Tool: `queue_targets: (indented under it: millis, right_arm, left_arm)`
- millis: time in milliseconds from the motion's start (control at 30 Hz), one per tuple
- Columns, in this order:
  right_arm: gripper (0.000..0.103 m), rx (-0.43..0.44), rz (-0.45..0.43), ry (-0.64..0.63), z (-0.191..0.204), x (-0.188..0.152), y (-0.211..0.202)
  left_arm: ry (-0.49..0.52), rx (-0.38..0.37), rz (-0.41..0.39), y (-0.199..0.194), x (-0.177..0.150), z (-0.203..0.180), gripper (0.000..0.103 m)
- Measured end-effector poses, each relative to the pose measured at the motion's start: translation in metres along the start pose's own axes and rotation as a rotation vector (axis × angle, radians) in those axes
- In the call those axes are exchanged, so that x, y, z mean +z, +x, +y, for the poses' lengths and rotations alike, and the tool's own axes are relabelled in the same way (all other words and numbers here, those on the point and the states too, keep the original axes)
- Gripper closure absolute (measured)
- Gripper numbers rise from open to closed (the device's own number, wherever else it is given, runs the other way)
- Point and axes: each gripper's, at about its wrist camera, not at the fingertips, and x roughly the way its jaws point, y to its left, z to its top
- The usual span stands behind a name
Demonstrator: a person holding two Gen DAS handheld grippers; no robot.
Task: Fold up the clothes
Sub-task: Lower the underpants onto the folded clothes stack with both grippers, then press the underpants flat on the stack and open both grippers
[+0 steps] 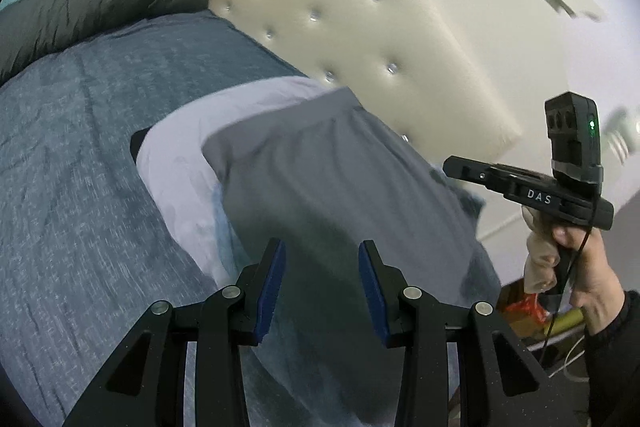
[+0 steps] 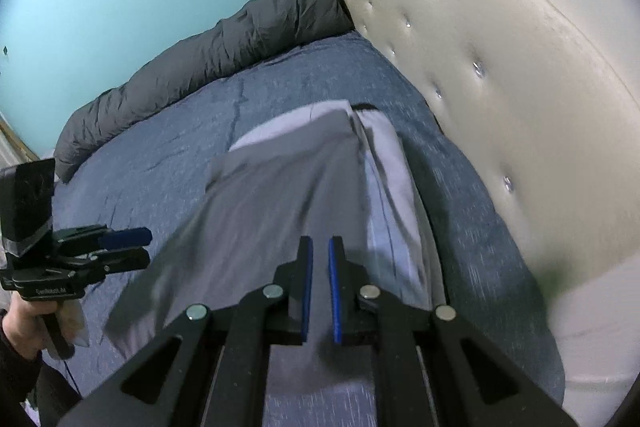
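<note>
A light grey-lavender garment [image 1: 280,163] lies on the blue bed cover [image 1: 80,131], partly folded, with a darker flap over a paler layer. It also shows in the right wrist view [image 2: 280,195]. My left gripper [image 1: 322,287] hangs above it, open and empty. My right gripper [image 2: 319,287] is above the garment's near end, its blue pads [image 2: 307,291] a narrow gap apart with nothing between them. Each gripper shows in the other's view: the right one at the far right [image 1: 452,163], the left one at the left [image 2: 140,247].
A dark grey duvet [image 2: 208,55] is bunched along the far edge of the bed by the teal wall. The cream tufted headboard [image 2: 480,59] stands to the right. Boxes and clutter [image 1: 524,311] lie on the floor beside the bed.
</note>
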Motion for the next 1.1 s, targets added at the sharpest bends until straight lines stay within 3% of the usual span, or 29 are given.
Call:
queue_targets:
  millis: [333, 567, 733, 800, 933, 967, 1033, 1100]
  right_arm:
    - [0.096, -0.075, -0.011, 0.077, -0.025, -0.03, -0.014]
    - [0.093, -0.026, -0.106, 0.163, -0.027, -0.036, -0.038]
    - [0.089, 0.038, -0.108, 0.195, -0.033, -0.048, -0.037]
    - [0.078, 0.051, -0.113, 0.201, -0.032, -0.051, -0.037]
    - [0.077, 0.052, -0.101, 0.207, -0.031, -0.054, -0.03]
    - [0.077, 0.053, -0.102, 0.205, -0.031, -0.055, -0.029]
    - [0.093, 0.057, -0.117, 0.21, -0.031, -0.061, -0.033]
    - [0.101, 0.063, -0.134, 0.225, -0.033, -0.064, -0.035]
  left_arm:
    - [0.034, 0.075, 0.036, -0.004, -0.03, -0.013, 0.061]
    - [0.03, 0.083, -0.001, -0.023, -0.031, -0.017, 0.061]
    - [0.02, 0.077, -0.001, -0.025, -0.034, -0.018, 0.061]
    - [0.019, 0.076, 0.0, -0.026, -0.036, -0.019, 0.061]
    - [0.01, 0.074, 0.003, -0.025, -0.038, -0.02, 0.061]
    - [0.007, 0.074, 0.002, -0.026, -0.039, -0.02, 0.061]
    - [0.005, 0.073, 0.001, -0.027, -0.04, -0.021, 0.061]
    - [0.007, 0.075, 0.0, -0.027, -0.04, -0.022, 0.061]
